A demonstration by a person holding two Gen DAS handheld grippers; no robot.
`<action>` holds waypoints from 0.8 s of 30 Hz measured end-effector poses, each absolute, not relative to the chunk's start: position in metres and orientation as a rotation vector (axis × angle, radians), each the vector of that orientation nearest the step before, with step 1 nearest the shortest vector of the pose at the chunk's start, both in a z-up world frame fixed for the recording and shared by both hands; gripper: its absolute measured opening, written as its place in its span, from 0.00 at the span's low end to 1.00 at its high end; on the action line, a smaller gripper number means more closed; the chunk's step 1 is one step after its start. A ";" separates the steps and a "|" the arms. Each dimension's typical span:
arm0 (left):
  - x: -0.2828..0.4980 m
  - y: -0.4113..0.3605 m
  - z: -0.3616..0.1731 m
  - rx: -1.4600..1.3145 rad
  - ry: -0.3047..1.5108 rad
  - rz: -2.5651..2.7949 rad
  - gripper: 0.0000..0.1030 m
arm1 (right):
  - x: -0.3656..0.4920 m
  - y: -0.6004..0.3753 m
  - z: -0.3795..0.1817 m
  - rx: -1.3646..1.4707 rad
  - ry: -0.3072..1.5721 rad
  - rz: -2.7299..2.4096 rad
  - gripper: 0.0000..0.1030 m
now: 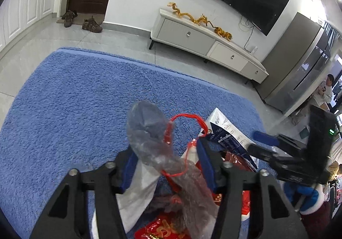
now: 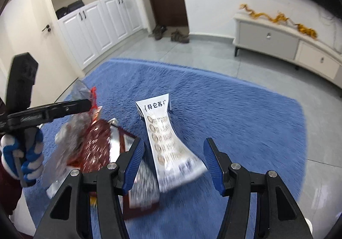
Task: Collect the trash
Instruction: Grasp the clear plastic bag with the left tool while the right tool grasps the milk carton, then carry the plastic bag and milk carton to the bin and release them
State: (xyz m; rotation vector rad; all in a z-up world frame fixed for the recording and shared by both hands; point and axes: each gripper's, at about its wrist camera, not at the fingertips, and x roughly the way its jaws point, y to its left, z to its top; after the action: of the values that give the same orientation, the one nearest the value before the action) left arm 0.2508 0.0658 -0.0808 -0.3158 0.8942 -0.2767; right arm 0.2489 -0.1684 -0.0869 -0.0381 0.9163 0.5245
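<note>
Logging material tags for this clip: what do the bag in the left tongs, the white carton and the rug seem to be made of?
Clear bag between the left tongs: thin plastic film, translucent, crinkled and glossy, with a red drawstring.
White carton: likely coated paperboard, printed, with folded edges and a bent body.
Blue rug: shaggy textile pile, matte and tufted; the fibre cannot be told.

Motion-blurred white carton (image 2: 171, 145); red packet (image 1: 162, 230) cut off below.

Right gripper (image 2: 173, 164) spread wide over white carton (image 2: 168, 138), blue rug (image 2: 235, 110) beneath
</note>
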 end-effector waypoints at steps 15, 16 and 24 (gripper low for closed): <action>0.228 0.058 -0.055 -0.334 0.834 -0.352 0.06 | 0.261 -0.169 -0.099 -0.030 0.962 0.513 0.35; 0.223 0.058 -0.050 -0.334 0.824 -0.358 0.06 | 0.255 -0.178 -0.093 -0.006 0.943 0.498 0.35; 0.169 0.054 0.001 -0.323 0.730 -0.434 0.06 | 0.194 -0.222 -0.047 0.086 0.832 0.470 0.34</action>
State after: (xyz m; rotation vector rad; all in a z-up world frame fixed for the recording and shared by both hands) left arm 0.1691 0.0540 0.0007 -0.3232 0.7302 -0.4341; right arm 0.1942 -0.2218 -0.0467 0.0861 0.8315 0.4704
